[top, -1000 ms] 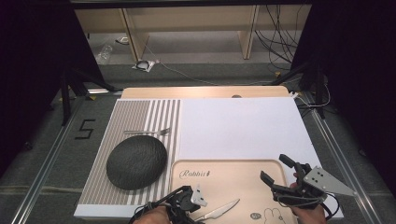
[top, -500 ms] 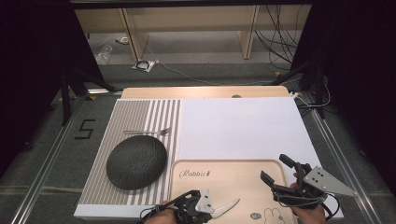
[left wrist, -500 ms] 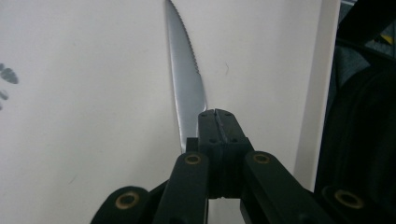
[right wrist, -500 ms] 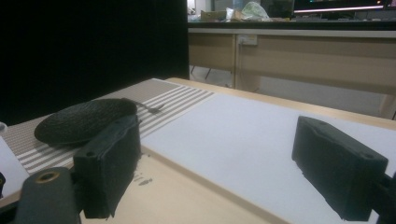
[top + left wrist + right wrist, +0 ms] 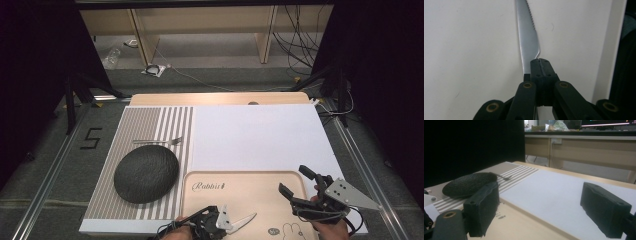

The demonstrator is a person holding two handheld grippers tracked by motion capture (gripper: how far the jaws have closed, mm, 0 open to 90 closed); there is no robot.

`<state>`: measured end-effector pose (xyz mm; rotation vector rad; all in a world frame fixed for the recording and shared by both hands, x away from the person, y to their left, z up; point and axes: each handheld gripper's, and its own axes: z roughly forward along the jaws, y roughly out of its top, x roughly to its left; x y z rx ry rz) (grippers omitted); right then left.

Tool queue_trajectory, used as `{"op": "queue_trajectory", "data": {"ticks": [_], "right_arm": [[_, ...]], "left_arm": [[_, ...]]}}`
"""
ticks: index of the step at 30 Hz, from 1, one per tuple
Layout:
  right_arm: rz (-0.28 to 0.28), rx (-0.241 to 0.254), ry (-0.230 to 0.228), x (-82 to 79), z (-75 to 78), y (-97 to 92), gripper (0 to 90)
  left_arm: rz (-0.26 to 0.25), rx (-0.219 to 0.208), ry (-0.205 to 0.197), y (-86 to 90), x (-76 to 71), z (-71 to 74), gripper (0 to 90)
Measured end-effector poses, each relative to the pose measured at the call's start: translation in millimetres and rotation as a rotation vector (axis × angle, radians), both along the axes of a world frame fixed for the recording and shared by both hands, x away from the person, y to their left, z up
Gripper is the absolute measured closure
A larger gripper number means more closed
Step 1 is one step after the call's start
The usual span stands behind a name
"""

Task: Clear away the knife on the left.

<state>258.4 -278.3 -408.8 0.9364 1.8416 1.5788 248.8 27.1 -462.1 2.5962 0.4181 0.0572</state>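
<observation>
Knife [image 5: 527,42] pinched at the base of its blade in your left tongs [image 5: 223,220] over the wooden tray [image 5: 250,192], right tongs [image 5: 296,186] spread and idle: so narrow a hold could let it swivel or slip when lifted.

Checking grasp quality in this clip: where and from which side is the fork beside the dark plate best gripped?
Grip the fork at mid-handle, coming straight down from above. It lies flat on the striped mat, its handle running left to right just behind the dark plate, so the jaws should close across the thin handle, front to back.
</observation>
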Motion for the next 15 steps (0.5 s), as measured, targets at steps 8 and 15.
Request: {"op": "queue_trajectory", "data": {"ticks": [8,15], "right_arm": [[0.000,0.001,0.001,0.0,0.0,-0.1,16.5],[-0.001,0.000,0.001,0.0,0.0,0.1,16.5]], "left_arm": [[0.021,0.059,-0.032,1.2,2.8,-2.0,89.5],[0.063,0.074,-0.032,10.2,10.5,-2.4,89.5]]}}
